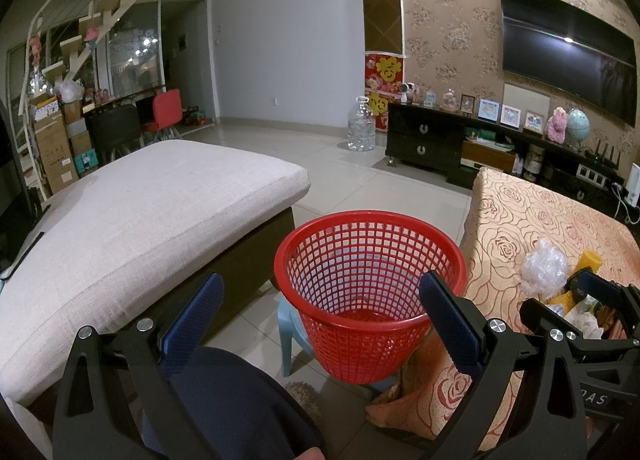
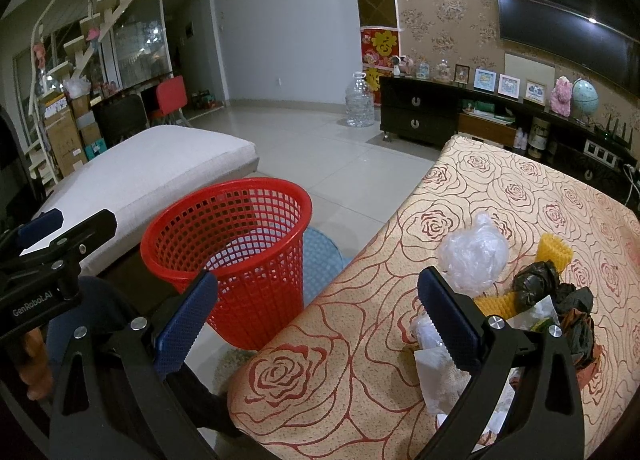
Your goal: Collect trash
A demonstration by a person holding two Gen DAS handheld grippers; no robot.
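A red mesh basket (image 1: 370, 284) (image 2: 236, 256) stands on a pale blue stool (image 1: 292, 334) between a sofa cushion and a rose-patterned table (image 2: 460, 212). Trash is heaped on the table's near right part: a crumpled clear plastic wad (image 2: 474, 250) (image 1: 544, 266), yellow foam netting (image 2: 554, 250), a black bag (image 2: 538, 286) and white paper scraps (image 2: 436, 364). My left gripper (image 1: 324, 324) is open, its fingers either side of the basket, holding nothing. My right gripper (image 2: 320, 316) is open over the table's near edge, its right finger (image 2: 448, 316) beside the trash heap.
A beige sofa cushion (image 1: 132, 220) lies to the left. A person's dark-clad knee (image 1: 236, 400) is below the left gripper. Tiled floor (image 1: 352, 172) stretches beyond, with a large water bottle (image 1: 362, 124) and a dark TV cabinet (image 1: 440, 140) at the far wall.
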